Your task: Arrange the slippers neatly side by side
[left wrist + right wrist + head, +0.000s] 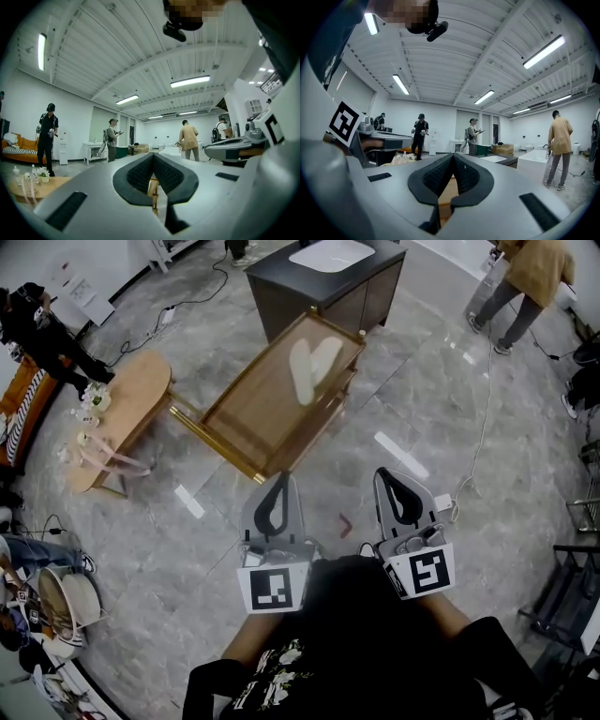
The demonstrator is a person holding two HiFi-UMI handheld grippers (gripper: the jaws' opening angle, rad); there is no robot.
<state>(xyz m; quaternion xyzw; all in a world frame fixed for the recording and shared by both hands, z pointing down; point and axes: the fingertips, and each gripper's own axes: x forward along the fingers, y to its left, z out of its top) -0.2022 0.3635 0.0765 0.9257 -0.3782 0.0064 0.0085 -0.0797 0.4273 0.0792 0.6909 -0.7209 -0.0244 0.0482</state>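
Note:
Two pale cream slippers [312, 364] lie on a glass-topped wooden table [246, 416] ahead of me, toes apart and heels meeting in a V. My left gripper [278, 478] is held level in front of my body, jaws shut and empty, short of the table's near corner. Beside it my right gripper [383, 474] is also shut with nothing in it. In the left gripper view the left gripper [153, 156] points across the room, a bit of the table's wood showing through its jaws. The right gripper [453, 157] in its own view shows wood below the closed tips.
A dark cabinet with a white basin [330, 255] stands beyond the table. An oval wooden side table [127, 409] sits to the left. Several people stand around the room's edges. Cables [482, 432] cross the marble floor on the right.

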